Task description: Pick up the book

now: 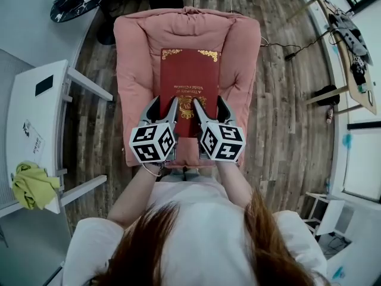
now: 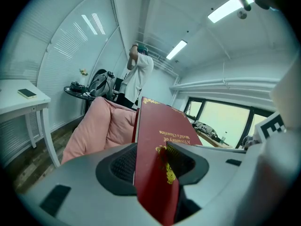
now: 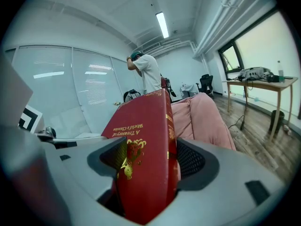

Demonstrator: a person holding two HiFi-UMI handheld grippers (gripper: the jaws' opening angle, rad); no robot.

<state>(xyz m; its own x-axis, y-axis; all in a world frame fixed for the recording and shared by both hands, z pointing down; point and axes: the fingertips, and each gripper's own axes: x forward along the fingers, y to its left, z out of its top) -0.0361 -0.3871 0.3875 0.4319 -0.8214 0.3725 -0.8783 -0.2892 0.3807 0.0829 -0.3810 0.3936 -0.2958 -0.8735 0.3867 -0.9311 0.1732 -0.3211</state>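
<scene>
Grip comes from both sides at once: the left gripper (image 1: pixel 165 109) and the right gripper (image 1: pixel 209 109) sit side by side at the near end of the red hardcover book (image 1: pixel 189 79). Each has one finger on the front cover and one behind it, clenched across the book's thickness. Holding both near corners likely keeps a large, heavy volume from twisting or sagging, which a single pinch could not prevent. The book hangs over the pink armchair (image 1: pixel 134 58), its far end tilted upward, and it appears clear of the cushion.

From the head view comes the layout: the book centred over the seat, its gold title upside down to the wearer, wooden floor (image 1: pixel 280 112) around the chair, and a white table (image 1: pixel 30 100) at the left. That view cannot show how deep the book sits in the fingers. Each gripper view does, with the book wedged edge-on between the ribbed pads. The right gripper view faces the gilt spine. Both also show a person (image 2: pixel 140 72) standing beyond the chair, and the right one a wooden table (image 3: pixel 256 81) by the window.
</scene>
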